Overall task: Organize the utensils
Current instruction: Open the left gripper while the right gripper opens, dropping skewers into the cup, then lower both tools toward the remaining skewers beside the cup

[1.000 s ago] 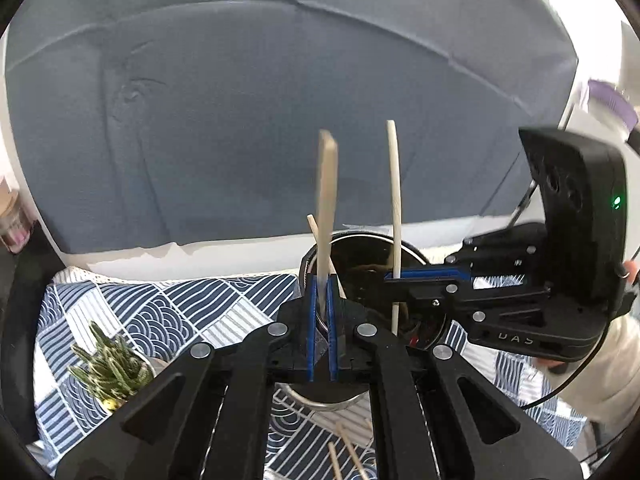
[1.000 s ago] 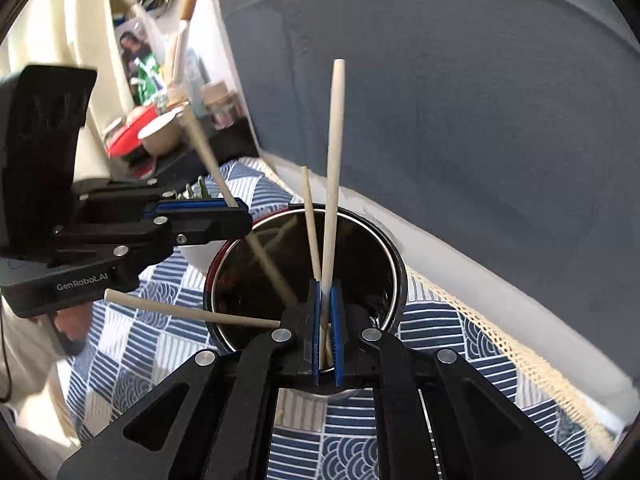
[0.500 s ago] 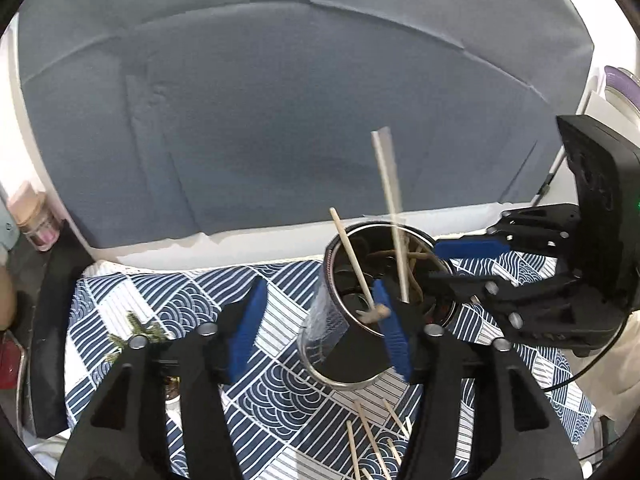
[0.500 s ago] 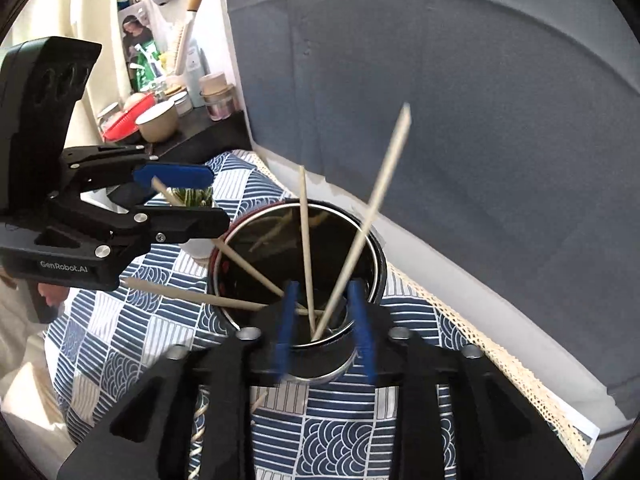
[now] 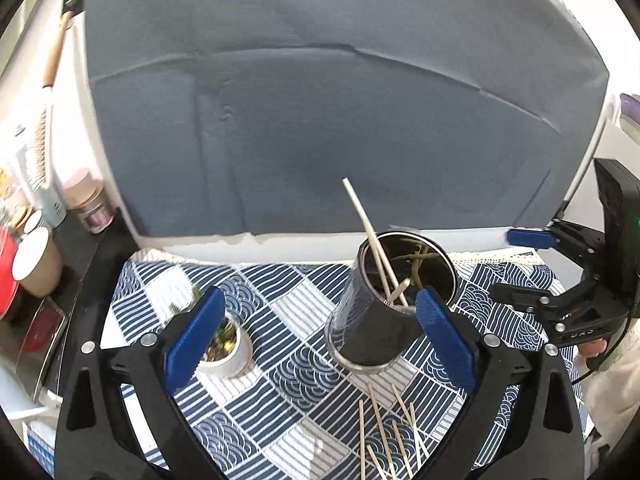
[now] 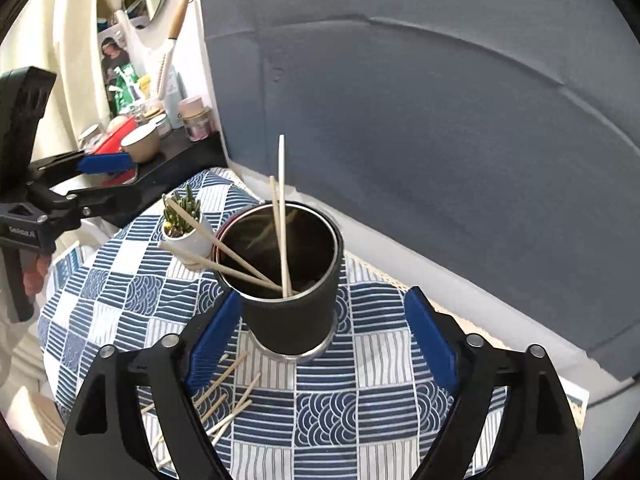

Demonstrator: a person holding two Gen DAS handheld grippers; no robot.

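Evidently both tools had let go: the left gripper (image 5: 316,336) was spreading its blue pads (image 5: 192,336) wide, with nothing pressed between them, and the right gripper (image 6: 324,340) was likewise opening, its pads clear of everything. The dark metal cup (image 6: 288,280) stood upright on the blue-and-white patterned cloth (image 6: 120,300), just ahead of the right gripper's fingers and between their tips without touching either; from the left wrist view the same cup (image 5: 384,312) sat just inside that gripper's right-hand finger. Several wooden chopsticks (image 6: 282,216) leaned inside the cup, two of them slanting out over its rim toward the left of the right gripper's fingers. More loose chopsticks (image 6: 224,396) lay scattered on the cloth beneath the right gripper's left finger, and in the left view the same sticks (image 5: 384,432) lay below the cup, near the right-hand finger. A small white pot with a green plant (image 5: 224,352) sat just beside the left gripper's left finger. On the left gripper's body, seen from the right wrist, white lettering began with "GenRobot" (image 6: 22,230); the rest was too small to tell. A blue-grey backdrop (image 6: 440,120) rose beyond the fingers.
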